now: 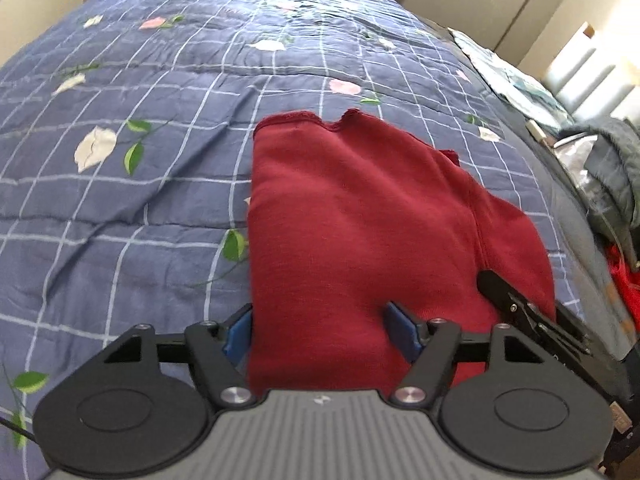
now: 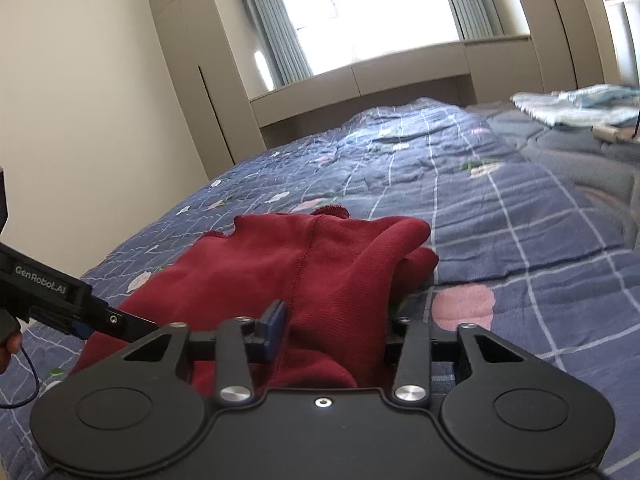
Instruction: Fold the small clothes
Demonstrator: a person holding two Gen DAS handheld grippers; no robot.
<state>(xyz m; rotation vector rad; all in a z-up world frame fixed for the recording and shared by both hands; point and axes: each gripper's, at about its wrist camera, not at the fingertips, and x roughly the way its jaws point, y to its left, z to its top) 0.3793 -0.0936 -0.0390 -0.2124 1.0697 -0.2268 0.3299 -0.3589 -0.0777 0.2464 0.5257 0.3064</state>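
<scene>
A dark red garment (image 1: pixel 360 220) lies partly folded on the blue checked flowered quilt (image 1: pixel 160 80), its hem toward the far end. My left gripper (image 1: pixel 318 334) straddles the garment's near edge; its blue pads stand wide, one just off the cloth's left side, one over the cloth, without pinching it. From the right wrist view, the red garment (image 2: pixel 312 280) bunches into a raised fold between the jaws of my right gripper (image 2: pixel 336 328). The left pad (image 2: pixel 276 328) presses the cloth and the right pad is hidden behind it. The right gripper (image 1: pixel 520 308) also shows at the garment's right edge.
A pile of pale folded clothes (image 2: pixel 572 108) lies at the bed's far right side. Grey-green clothing (image 1: pixel 612 160) and something bright red (image 1: pixel 624 276) sit past the bed's right edge. A beige wardrobe (image 2: pixel 192 80) and a bright window stand beyond the bed.
</scene>
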